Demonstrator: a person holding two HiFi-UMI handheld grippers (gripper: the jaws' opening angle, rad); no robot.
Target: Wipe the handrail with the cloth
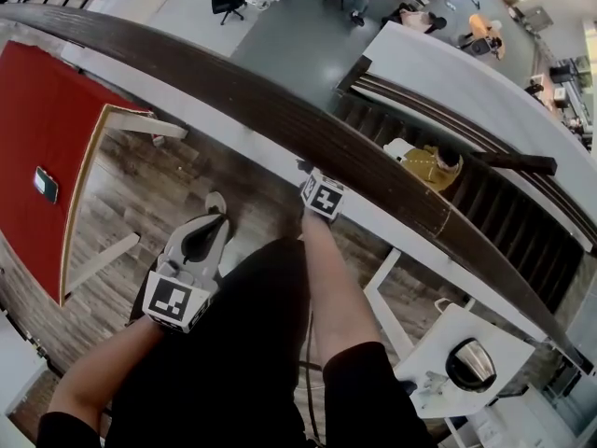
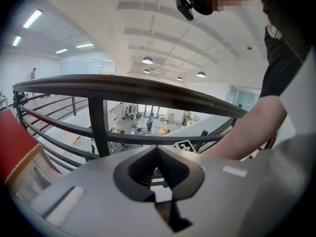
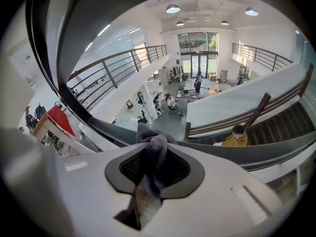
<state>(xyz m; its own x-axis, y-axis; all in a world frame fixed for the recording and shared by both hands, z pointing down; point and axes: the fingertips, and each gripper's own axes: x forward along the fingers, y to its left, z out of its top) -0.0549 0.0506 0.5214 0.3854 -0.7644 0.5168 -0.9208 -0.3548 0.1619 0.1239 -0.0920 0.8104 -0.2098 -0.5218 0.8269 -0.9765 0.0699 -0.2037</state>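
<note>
The dark wooden handrail [image 1: 280,110] runs diagonally from the upper left to the lower right in the head view. My right gripper [image 1: 315,177] is up against its near side, shut on a grey-purple cloth [image 3: 154,144]. The bunched cloth sticks out past the jaws toward the handrail [image 3: 256,152]. My left gripper [image 1: 213,220] hangs lower and to the left, away from the rail, over the wood floor. In the left gripper view the left gripper [image 2: 157,151] is shut with nothing in it, and the handrail [image 2: 148,89] passes above it.
A red-topped table [image 1: 37,129] stands at the left. A white table [image 1: 429,353] with a dark round object is at the lower right. Beyond the rail are a drop to a lower floor and a staircase [image 1: 504,213] with a person in yellow. Black balusters [image 2: 97,127] stand under the rail.
</note>
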